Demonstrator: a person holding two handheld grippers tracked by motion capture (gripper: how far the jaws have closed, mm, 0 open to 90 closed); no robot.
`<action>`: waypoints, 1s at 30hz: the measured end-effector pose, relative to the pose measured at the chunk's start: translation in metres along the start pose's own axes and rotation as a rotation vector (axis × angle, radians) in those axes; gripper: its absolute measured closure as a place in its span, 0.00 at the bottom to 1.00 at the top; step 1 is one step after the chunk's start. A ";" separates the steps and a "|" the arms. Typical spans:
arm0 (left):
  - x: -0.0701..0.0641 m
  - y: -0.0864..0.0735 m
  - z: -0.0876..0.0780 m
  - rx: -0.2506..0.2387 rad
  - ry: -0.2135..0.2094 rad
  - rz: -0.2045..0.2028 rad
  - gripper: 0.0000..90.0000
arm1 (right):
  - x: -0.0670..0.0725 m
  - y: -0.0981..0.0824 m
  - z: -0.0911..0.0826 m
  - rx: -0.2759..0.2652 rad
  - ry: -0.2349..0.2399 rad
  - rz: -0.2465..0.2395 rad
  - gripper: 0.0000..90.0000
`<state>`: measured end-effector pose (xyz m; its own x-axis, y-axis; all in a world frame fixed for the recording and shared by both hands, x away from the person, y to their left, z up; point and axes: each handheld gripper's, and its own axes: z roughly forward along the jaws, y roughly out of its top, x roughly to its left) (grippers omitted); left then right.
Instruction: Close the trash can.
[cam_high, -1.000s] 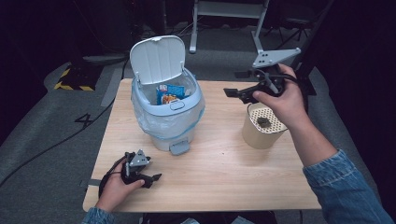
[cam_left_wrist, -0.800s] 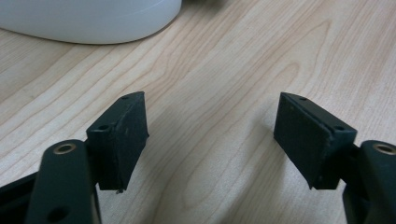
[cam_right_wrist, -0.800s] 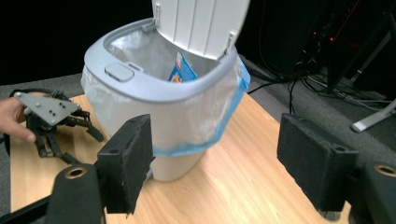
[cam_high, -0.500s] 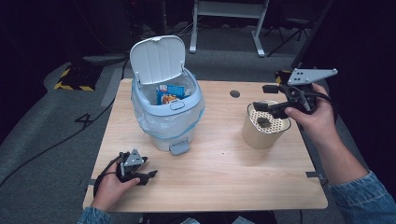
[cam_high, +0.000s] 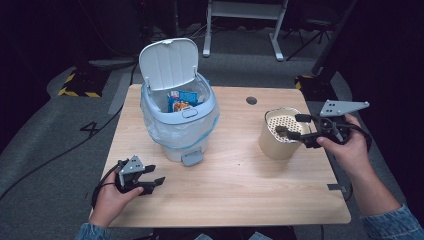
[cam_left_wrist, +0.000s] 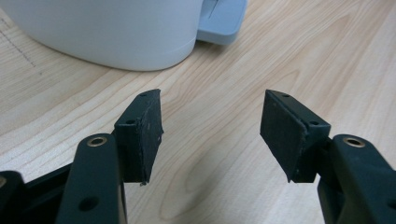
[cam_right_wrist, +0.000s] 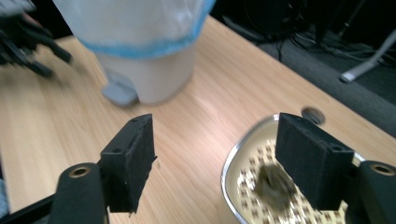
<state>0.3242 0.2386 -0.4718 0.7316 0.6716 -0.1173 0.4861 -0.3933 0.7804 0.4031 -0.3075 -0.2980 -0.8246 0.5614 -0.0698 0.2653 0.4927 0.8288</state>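
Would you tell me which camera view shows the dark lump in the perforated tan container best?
The right gripper view: the lump lies close below, on the container's perforated insert, though blurred. The high view shows it small, beside the right gripper. The left gripper view faces the bin's base.

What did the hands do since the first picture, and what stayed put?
The right tongs swung away from the bin and came down over the beige container, open and empty. The left tongs have just been closing a little, nothing between them. Bin and container stayed put.

A white pedal bin (cam_high: 177, 120) with its lid (cam_high: 168, 63) up stands on the wooden desk (cam_high: 240, 190), holding a blue packet (cam_high: 182, 99)
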 end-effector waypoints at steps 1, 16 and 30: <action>-0.001 0.001 -0.001 -0.001 -0.001 -0.002 0.44 | 0.000 -0.004 0.001 0.011 -0.004 -0.001 0.33; -0.002 0.028 -0.027 -0.039 -0.046 0.001 0.48 | 0.023 -0.095 0.012 0.084 -0.059 0.017 0.34; 0.000 0.062 -0.053 -0.098 -0.054 0.039 0.48 | 0.026 -0.178 0.027 0.150 -0.084 0.161 0.33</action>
<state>0.3289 0.2476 -0.3909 0.7749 0.6212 -0.1169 0.4102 -0.3534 0.8407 0.3478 -0.3620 -0.4622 -0.7230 0.6908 0.0053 0.4663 0.4824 0.7416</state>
